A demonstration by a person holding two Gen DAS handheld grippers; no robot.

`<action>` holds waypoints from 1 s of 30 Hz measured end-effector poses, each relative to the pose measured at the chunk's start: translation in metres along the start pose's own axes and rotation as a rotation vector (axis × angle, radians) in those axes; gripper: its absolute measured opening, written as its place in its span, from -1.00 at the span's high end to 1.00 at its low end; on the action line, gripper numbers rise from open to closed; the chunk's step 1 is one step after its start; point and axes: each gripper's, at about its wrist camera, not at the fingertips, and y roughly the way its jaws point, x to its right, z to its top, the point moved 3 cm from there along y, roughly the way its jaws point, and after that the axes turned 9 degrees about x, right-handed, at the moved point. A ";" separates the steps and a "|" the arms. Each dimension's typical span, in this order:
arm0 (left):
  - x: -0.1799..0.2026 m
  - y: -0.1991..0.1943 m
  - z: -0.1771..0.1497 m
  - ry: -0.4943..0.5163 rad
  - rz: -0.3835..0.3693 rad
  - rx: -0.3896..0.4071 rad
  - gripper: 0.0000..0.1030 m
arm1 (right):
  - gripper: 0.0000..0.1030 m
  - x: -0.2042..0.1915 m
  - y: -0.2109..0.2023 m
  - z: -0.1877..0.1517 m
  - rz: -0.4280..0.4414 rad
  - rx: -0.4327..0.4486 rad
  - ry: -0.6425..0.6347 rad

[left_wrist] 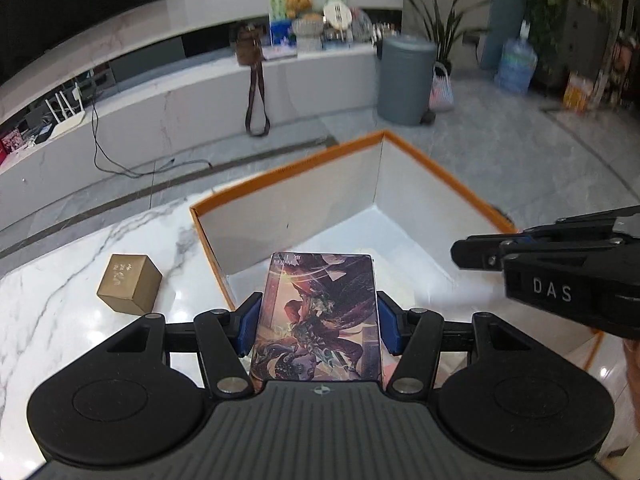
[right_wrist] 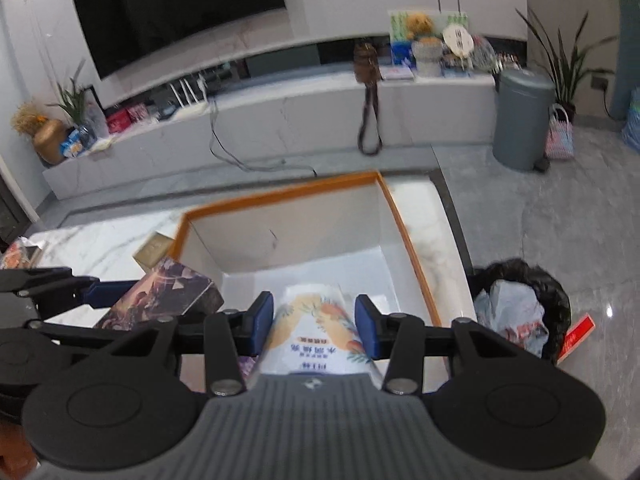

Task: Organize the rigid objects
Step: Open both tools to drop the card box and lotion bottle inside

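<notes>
- left gripper (left_wrist: 318, 322) is pinching a flat box with dark fantasy artwork (left_wrist: 320, 316), blue pads (left_wrist: 249, 326) pressed on both long sides, and the box sits tilted over the near left edge of the big box
- right gripper (right_wrist: 314, 326) has a white carton with orange and green print (right_wrist: 316, 334) between its blue pads (right_wrist: 262, 320); the pads look like they're touching its sides, so I'd call that a grip, though the frame is a bit blurry
- the white carton is over the inside of the big orange-rimmed box (left_wrist: 430, 162), toward its near side
- that big box is open, white inside, and stands on a white marble table (left_wrist: 60, 312)
- a small gold box (left_wrist: 129, 284) sits on the table just left of the big box, apart from it
- in the left view the right gripper comes in from the right, over the big box's right side
- right of the table on the floor there's a black bin bag (right_wrist: 520, 308) with a light plastic bag stuffed in it
- far back: grey bin (left_wrist: 405, 80), a TV (right_wrist: 176, 8) and a long low shelf with clutter
</notes>
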 end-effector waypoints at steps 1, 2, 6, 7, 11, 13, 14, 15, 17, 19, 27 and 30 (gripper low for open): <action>0.001 0.004 0.000 0.004 0.000 -0.010 -0.29 | 1.00 0.002 0.004 -0.001 -0.012 -0.016 0.005; 0.001 0.008 -0.001 0.008 0.003 -0.021 -0.29 | 1.00 0.004 0.009 -0.002 -0.027 -0.036 0.013; 0.000 0.019 0.001 0.019 0.004 -0.039 -0.28 | 1.00 0.013 0.016 0.001 -0.043 -0.046 0.054; 0.001 0.022 0.001 0.025 0.004 -0.046 -0.28 | 1.00 0.014 0.017 0.003 -0.037 -0.041 0.060; 0.006 0.033 0.005 0.050 0.007 -0.076 -0.28 | 1.00 0.014 0.021 0.006 -0.025 -0.036 0.070; 0.007 0.038 0.006 0.053 0.009 -0.088 -0.28 | 1.00 0.014 0.025 0.006 -0.026 -0.043 0.075; 0.007 0.042 0.007 0.053 0.012 -0.094 -0.28 | 1.00 0.014 0.028 0.007 -0.023 -0.045 0.076; 0.007 0.045 0.007 0.054 0.015 -0.098 -0.28 | 1.00 0.014 0.030 0.006 -0.022 -0.049 0.076; 0.007 0.053 0.007 0.060 0.025 -0.112 -0.28 | 1.00 0.013 0.033 0.006 -0.024 -0.057 0.073; 0.006 0.060 0.006 0.085 0.039 -0.130 -0.28 | 1.00 0.012 0.036 0.004 -0.025 -0.065 0.065; 0.012 0.084 0.011 0.171 0.087 -0.191 -0.28 | 0.96 0.017 0.044 0.005 -0.035 -0.077 0.077; 0.017 0.092 0.011 0.214 0.109 -0.200 -0.28 | 0.95 0.020 0.048 0.004 -0.038 -0.083 0.082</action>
